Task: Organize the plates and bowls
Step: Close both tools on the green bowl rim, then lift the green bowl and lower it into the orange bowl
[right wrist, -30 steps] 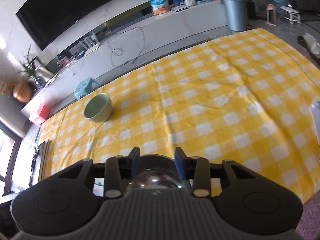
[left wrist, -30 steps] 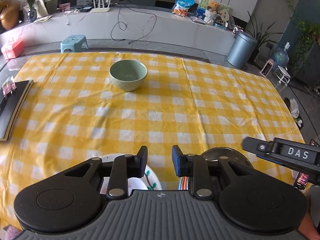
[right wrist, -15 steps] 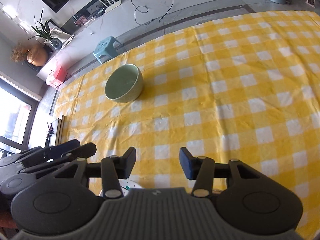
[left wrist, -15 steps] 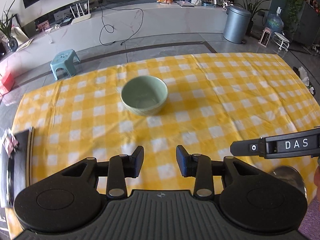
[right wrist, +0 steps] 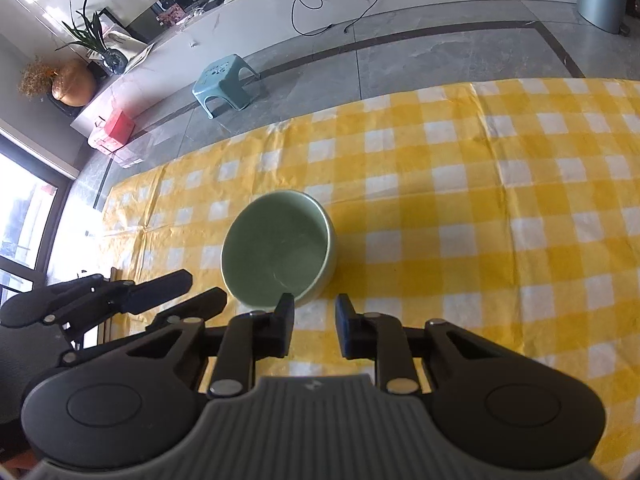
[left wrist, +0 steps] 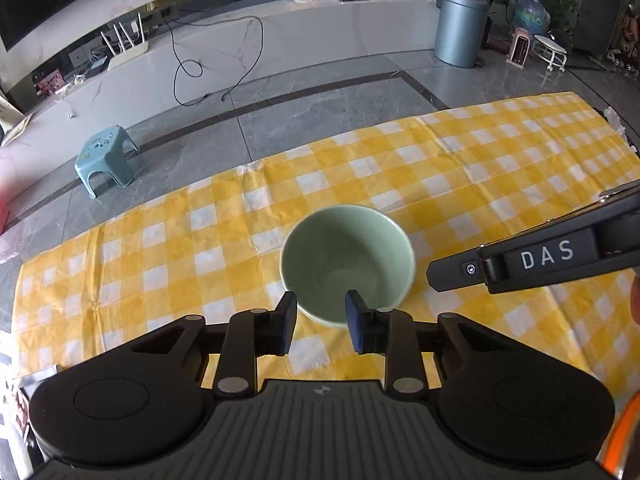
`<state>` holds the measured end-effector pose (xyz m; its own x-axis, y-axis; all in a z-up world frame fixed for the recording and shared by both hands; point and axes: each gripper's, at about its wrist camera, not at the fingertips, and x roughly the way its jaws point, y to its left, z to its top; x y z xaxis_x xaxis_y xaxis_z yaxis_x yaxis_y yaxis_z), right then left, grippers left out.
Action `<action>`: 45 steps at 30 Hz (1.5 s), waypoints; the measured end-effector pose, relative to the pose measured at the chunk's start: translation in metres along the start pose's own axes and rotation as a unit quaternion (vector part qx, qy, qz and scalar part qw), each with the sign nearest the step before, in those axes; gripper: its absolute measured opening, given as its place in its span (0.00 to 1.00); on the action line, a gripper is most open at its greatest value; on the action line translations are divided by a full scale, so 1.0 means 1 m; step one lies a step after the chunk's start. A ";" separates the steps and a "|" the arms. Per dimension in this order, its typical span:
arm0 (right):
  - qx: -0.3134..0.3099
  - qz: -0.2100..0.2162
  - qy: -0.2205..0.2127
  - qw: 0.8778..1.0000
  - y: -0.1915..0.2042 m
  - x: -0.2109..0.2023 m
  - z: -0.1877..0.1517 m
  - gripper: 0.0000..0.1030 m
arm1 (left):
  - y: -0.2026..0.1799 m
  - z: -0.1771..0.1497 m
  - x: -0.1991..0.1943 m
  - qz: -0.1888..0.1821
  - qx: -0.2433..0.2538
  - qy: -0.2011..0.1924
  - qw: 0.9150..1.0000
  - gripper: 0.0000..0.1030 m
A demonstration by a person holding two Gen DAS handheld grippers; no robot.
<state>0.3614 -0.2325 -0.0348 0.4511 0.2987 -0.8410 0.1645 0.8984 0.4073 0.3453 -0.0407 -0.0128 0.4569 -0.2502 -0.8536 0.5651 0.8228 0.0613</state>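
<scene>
A pale green bowl point(left wrist: 346, 268) stands upright and empty on the yellow checked tablecloth point(left wrist: 460, 168), near the table's far edge. My left gripper point(left wrist: 320, 308) hovers at the bowl's near rim; its jaws are closing, part of the near wall shows in the gap, and the pads do not press on it. From the right, my right gripper point(left wrist: 436, 276) reaches toward the bowl's right side. In the right wrist view the bowl point(right wrist: 280, 248) lies just ahead and left of the right gripper point(right wrist: 315, 308), whose jaws are closing over bare cloth. The left gripper point(right wrist: 200, 290) sits at the bowl's left.
Beyond the table's far edge is grey tiled floor with a small blue stool point(left wrist: 106, 156) and a metal bin point(left wrist: 460, 28). A long white counter point(left wrist: 280, 40) runs along the back wall. Cloth stretches to the right of the bowl.
Both grippers have moved forward across the table to the green bowl, which now fills the space just ahead of the fingers. The plate and metal bowl near the front have dropped out of view. Both jaws have narrowed.
</scene>
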 end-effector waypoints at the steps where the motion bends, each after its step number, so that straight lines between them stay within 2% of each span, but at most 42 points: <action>1: -0.003 -0.001 0.002 1.000 0.002 0.005 0.004 0.20 | 0.004 0.001 0.007 0.001 -0.006 0.005 1.000 0.29; 5: -0.016 -0.027 0.012 0.999 0.010 0.029 0.015 0.19 | 0.023 0.001 0.026 -0.011 -0.046 0.025 0.999 0.25; 10: -0.013 -0.041 0.024 0.999 0.006 0.054 0.023 0.15 | 0.039 0.000 0.040 -0.039 -0.088 0.032 0.995 0.20; 16: -0.008 -0.040 0.036 0.999 0.001 0.075 0.026 0.12 | 0.036 0.003 0.055 -0.035 -0.091 0.040 0.994 0.15; 25: -0.010 -0.043 0.030 0.999 0.001 0.078 0.022 0.11 | 0.032 0.004 0.057 -0.023 -0.088 0.036 0.995 0.14; 36: 0.018 -0.044 0.048 0.998 -0.001 0.051 0.001 0.09 | 0.025 -0.007 0.030 -0.038 -0.121 0.034 0.991 0.09; 45: 0.015 -0.028 0.041 0.999 0.009 -0.012 -0.036 0.08 | -0.003 -0.021 -0.035 -0.019 -0.140 0.033 0.989 0.09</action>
<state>0.3264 -0.2168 -0.0340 0.3667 0.2749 -0.8888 0.2151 0.9044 0.3685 0.3133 -0.0239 0.0062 0.3875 -0.2579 -0.8851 0.3653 0.9244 -0.1094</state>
